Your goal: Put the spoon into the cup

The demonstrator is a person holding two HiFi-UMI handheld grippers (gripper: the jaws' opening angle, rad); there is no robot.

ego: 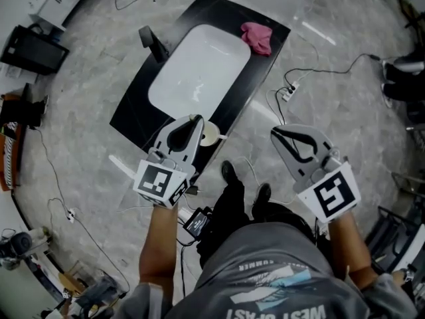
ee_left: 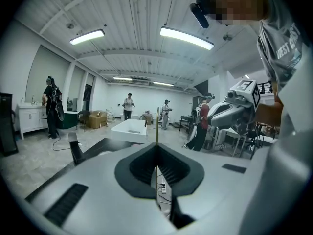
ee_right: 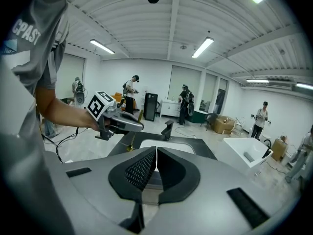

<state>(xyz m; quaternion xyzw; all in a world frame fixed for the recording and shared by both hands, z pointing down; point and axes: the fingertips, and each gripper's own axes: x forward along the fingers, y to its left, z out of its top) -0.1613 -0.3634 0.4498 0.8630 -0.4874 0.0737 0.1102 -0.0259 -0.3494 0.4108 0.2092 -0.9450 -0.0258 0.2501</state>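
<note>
step: lower spoon into cup | left claw (ego: 196, 119) pinches spoon (ee_left: 156, 124) by its handle, just beside cup (ego: 210, 135) | right claw (ee_right: 156, 153) closed, empty | advice: keep spoon upright, centre over the rim, release low

- Two grey two-jaw grippers are up: the left gripper (ego: 195, 119) and the right gripper (ego: 274, 133).
- Two cubes with black-and-white square markers (ego: 161, 181), one riding on each gripper.
- One thin gold spoon (ee_left: 156, 124), just the one.
- One small cream cup (ego: 210, 135).
- One black rectangular countertop (ego: 133, 115).
- One white rounded sink basin (ego: 199, 68) set in it.
- One black faucet (ego: 153, 43).
- One crumpled pink cloth (ego: 257, 37).
- One white power strip (ego: 288, 93) down on the floor.
- And two black shoes (ego: 228, 171), side by side.
</note>
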